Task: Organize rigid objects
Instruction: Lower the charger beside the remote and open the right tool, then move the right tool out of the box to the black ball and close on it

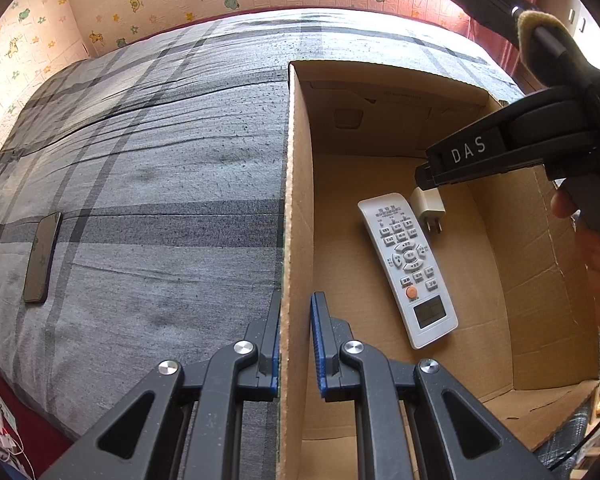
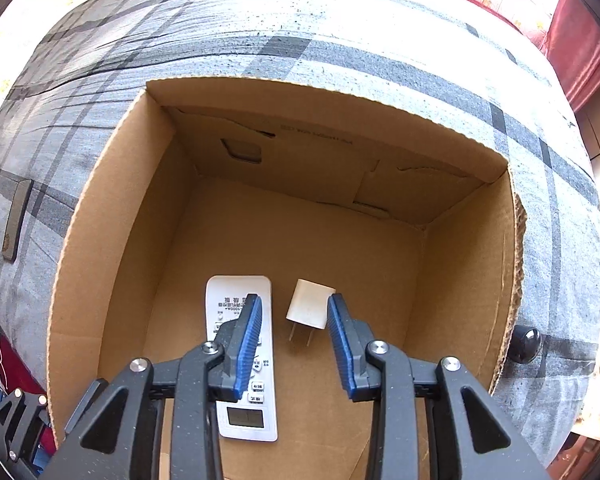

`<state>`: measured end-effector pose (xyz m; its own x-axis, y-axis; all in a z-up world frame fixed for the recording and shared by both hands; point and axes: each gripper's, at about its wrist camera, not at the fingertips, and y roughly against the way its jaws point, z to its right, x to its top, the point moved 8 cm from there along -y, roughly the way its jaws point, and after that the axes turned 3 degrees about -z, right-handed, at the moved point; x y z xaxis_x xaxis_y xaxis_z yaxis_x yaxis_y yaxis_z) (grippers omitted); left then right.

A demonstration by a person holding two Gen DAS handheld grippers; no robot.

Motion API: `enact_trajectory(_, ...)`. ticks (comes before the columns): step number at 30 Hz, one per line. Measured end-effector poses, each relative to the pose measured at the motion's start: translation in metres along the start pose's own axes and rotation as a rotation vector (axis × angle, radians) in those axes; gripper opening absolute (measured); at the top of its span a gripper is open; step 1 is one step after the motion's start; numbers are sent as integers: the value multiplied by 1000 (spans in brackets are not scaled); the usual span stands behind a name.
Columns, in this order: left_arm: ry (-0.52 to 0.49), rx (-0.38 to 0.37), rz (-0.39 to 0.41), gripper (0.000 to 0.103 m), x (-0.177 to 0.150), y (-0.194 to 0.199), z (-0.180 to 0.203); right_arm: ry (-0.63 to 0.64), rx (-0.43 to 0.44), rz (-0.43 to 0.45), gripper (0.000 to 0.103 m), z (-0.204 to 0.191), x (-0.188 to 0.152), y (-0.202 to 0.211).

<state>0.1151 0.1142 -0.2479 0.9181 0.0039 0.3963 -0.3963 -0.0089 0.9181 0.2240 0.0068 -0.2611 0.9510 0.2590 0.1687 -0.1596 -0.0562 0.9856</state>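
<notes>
An open cardboard box (image 1: pixel 380 70) (image 2: pixel 320 92) stands on a bed. On its floor lie a white remote control (image 1: pixel 408 268) (image 2: pixel 224 300) and, just to its right, a small white plug charger (image 1: pixel 428 206) (image 2: pixel 310 304). My left gripper (image 1: pixel 296 340) is shut on the box's left wall, one pad on either side of the cardboard. My right gripper (image 2: pixel 294 302) (image 1: pixel 424 178) points down into the box, open, hanging over the charger with its pads clear of it. Its left finger hides part of the remote. A dark phone (image 1: pixel 42 258) (image 2: pixel 16 220) lies on the bed left of the box.
The bed has a grey plaid cover (image 1: pixel 160 160) with wide room left of the box. A small black round object (image 2: pixel 524 342) sits just outside the box's right wall. White cables (image 1: pixel 4 432) lie on the red floor at lower left. A papered wall runs behind the bed.
</notes>
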Motion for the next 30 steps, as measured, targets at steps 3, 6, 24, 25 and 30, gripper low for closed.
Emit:
enact_trajectory(3, -2, 5, 1, 13, 0, 0, 0, -4, 5, 17, 47, 2, -1, 10)
enact_trajectory(6, -2, 4, 1, 13, 0, 0, 1, -15, 6, 32, 52, 2, -2, 18)
enact_trajectory(24, -3, 8, 0, 13, 1, 1, 0, -31, 22, 157, 103, 12, 1, 97)
enact_trajectory(25, -3, 8, 0, 13, 1, 1, 0, -32, 16, 162, 103, 15, 0, 100)
enact_trajectory(30, -3, 8, 0, 13, 1, 1, 0, -48, 3, 181, 103, 36, -4, 115)
